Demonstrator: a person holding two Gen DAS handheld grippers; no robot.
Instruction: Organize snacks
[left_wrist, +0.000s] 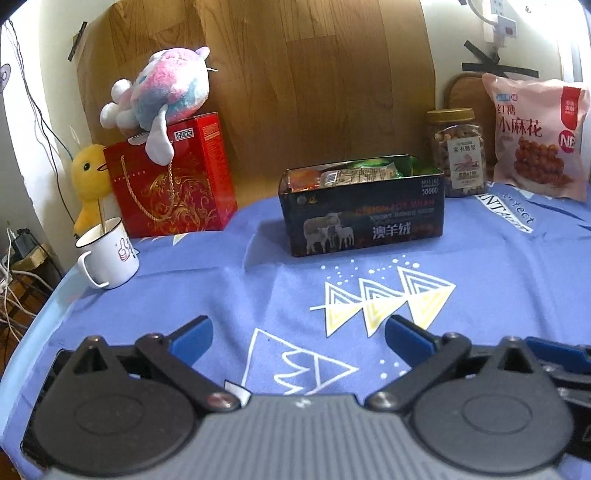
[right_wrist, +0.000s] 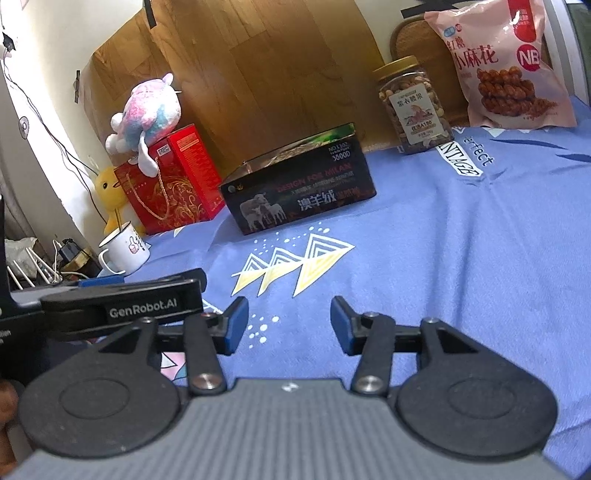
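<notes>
A black open tin box (left_wrist: 364, 210) with sheep printed on it stands mid-table and holds several snack packets (left_wrist: 351, 173); it also shows in the right wrist view (right_wrist: 299, 192). A jar of nuts (left_wrist: 458, 151) (right_wrist: 412, 105) and a pink snack bag (left_wrist: 539, 136) (right_wrist: 506, 62) stand at the back right. My left gripper (left_wrist: 299, 338) is open and empty, low over the blue cloth in front of the box. My right gripper (right_wrist: 289, 325) is open and empty too, with the left gripper's body (right_wrist: 122, 310) beside it on its left.
A red gift bag (left_wrist: 173, 177) with a plush toy (left_wrist: 162, 96) on top stands at the back left, beside a yellow duck toy (left_wrist: 88, 181) and a white mug (left_wrist: 109, 254). The blue tablecloth (left_wrist: 258, 288) covers the table. Cables hang off the left edge.
</notes>
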